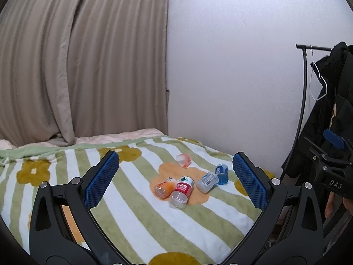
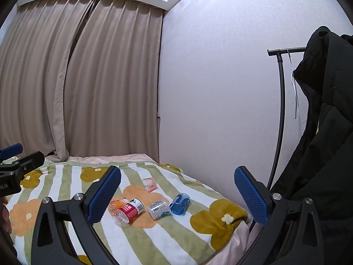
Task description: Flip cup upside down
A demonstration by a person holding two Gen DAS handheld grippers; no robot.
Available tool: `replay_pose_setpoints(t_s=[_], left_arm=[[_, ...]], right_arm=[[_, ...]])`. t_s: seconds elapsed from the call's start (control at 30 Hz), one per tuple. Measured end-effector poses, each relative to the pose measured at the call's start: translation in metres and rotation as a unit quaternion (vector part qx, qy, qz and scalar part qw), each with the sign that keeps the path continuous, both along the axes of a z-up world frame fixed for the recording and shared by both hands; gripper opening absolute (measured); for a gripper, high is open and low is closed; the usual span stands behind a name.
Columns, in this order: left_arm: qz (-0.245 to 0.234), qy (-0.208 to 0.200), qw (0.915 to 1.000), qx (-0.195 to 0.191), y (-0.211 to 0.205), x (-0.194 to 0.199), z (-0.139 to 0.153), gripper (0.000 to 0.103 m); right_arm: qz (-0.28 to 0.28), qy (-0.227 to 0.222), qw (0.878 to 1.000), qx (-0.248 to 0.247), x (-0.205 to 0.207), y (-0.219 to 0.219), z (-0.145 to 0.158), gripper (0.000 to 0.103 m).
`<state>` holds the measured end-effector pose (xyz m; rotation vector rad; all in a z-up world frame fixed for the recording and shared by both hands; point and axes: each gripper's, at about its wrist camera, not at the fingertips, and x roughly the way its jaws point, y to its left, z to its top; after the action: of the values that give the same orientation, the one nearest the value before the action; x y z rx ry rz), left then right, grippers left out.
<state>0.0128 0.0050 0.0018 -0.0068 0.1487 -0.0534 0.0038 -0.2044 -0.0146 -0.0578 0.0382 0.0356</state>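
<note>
Cup: a small clear cup (image 1: 183, 160) with a pink-orange tint lies on its side on the bed, on the far edge of an orange flower patch of the blanket (image 1: 132, 216).
Cup axis: roughly level, its open mouth turned toward the cameras and to the left; I cannot tell its exact tilt.
Neighbours: nearer the cameras lie an orange bottle (image 1: 163, 187), a red-labelled bottle (image 1: 182, 191), a grey-labelled bottle (image 1: 207, 181) and a blue bottle (image 1: 221, 173), all apart from the cup.
Left tongs (image 1: 176, 177): spread wide, holding nothing, raised above the blanket; the cup sits ahead, between the finger lines.
Right tongs (image 2: 177, 193): also spread wide and empty; the cup (image 2: 149, 183) lies ahead and slightly left of centre.
Nearer hand: judged about equal, both well short of the cup.
Coming move: reach past the bottles, then close across the cup's wall.
</note>
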Motion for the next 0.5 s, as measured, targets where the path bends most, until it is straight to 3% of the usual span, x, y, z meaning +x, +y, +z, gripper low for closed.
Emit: replay_pose_setpoints(t_s=[0.27,0.37,0.5], left_arm=[[-0.043,0.029,0.9954,0.081,0.024,0.051,0.026,0.103],[-0.066,0.069,0.9901,0.103,0.032,0.093,0.019,0.103],[-0.099,0.154,0.9765,0.114,0.037,0.166,-0.014,0.103]], right_arm=[[0.045,0.022,0.999,0.002,0.037,0.001,0.009,0.103],[0.064,0.046,0.997,-0.009,0.064,0.011,0.002,0.103],[0.097,0.096,0.99,-0.024,0.107,0.03,-0.023,0.103]])
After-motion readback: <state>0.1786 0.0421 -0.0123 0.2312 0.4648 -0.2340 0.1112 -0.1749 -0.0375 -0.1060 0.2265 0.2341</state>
